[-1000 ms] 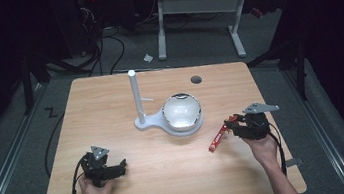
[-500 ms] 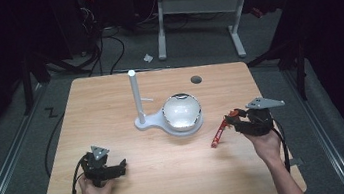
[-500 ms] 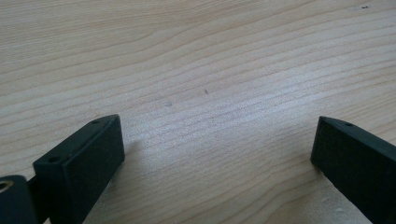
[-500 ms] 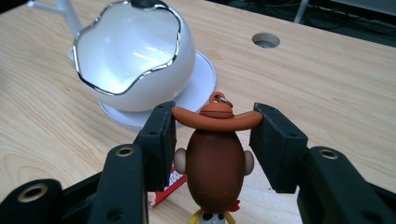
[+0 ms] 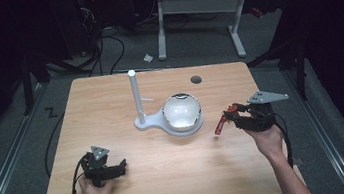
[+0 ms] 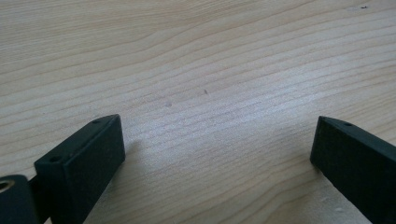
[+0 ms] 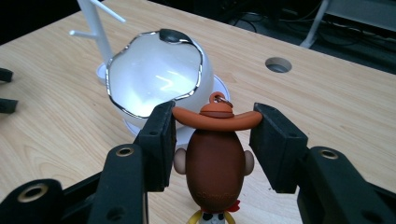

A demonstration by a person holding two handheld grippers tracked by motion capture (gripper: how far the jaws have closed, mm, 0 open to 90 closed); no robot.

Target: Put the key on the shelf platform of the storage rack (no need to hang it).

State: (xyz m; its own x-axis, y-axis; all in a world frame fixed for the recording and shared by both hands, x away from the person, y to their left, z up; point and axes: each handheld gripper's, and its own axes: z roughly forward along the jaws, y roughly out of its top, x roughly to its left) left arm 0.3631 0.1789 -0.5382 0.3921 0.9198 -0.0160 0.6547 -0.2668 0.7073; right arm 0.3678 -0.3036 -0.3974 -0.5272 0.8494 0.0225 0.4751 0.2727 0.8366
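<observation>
While the right gripper (image 7: 212, 140) has its jaws closed on the brim of the figure's orange hat, the cowboy keychain figure (image 7: 212, 163) hangs between them with its back to the camera, brown head and small ears below the brim, a metal ring at the hat's crown. Grip is by the brim edges only, so I judge it a light hold that could slip if swung. Compared with a second ago, the right gripper (image 5: 243, 118) has lifted and turned slightly: the red-and-orange figure (image 5: 221, 123) was then lower and angled down toward the worktop, right of the white stand; now it is raised clear of the wood and carried nearer the stand's base, though not touching it. That reads as a pick completed and a carry begun. The white stand (image 5: 136, 101), an upright post with short side pegs on a flat base, has not moved; the shiny rounded white object (image 5: 182, 111) sits on the base just right of the post. Likely destination is a peg on the post, with the hat's ring as the hanging point; this is a judgement. Left gripper (image 5: 102, 167) is unchanged, well left of and nearer the person than the stand, resting on the worktop (image 5: 109, 95), jaws wide apart and holding nothing, bare wood between them (image 6: 210, 154).
</observation>
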